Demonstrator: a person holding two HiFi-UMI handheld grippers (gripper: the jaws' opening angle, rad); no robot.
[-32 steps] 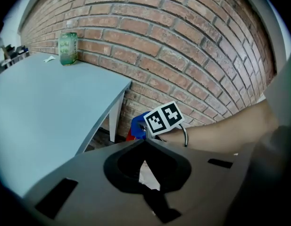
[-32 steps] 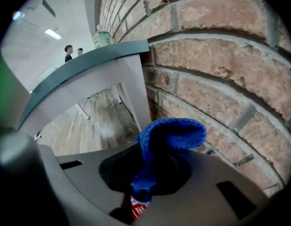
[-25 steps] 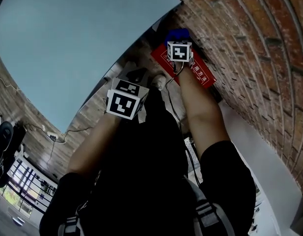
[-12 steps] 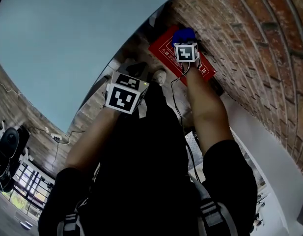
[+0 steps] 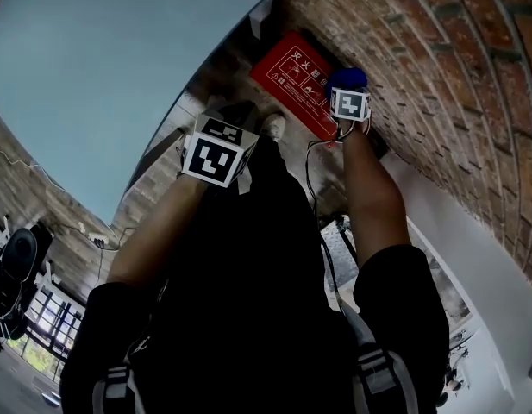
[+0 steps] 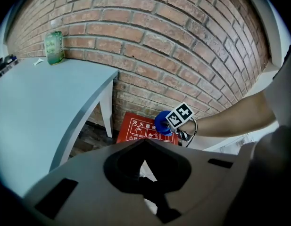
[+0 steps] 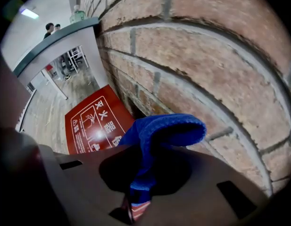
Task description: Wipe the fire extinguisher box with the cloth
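Note:
The red fire extinguisher box [image 5: 291, 78] sits on the floor against the brick wall, its white print showing in the left gripper view [image 6: 139, 130] and the right gripper view [image 7: 94, 122]. My right gripper [image 5: 347, 91] is shut on a blue cloth [image 5: 347, 78], which hangs over the box's end nearest the wall. The cloth [image 7: 157, 133] folds up out of the jaws. From the left gripper view the cloth [image 6: 162, 122] covers the box's right part. My left gripper [image 5: 215, 155] hangs back from the box, shut on nothing.
A pale blue table [image 5: 110, 59] stands left of the box, its leg [image 6: 106, 112] close to it. A green container [image 6: 54, 47] is on the tabletop. The brick wall [image 5: 438, 67] runs along the right. The person's shoe [image 5: 272, 126] is near the box.
The right gripper has slid the cloth across the box toward its wall-side end, uncovering the printed face. The left gripper has stayed about where it was.

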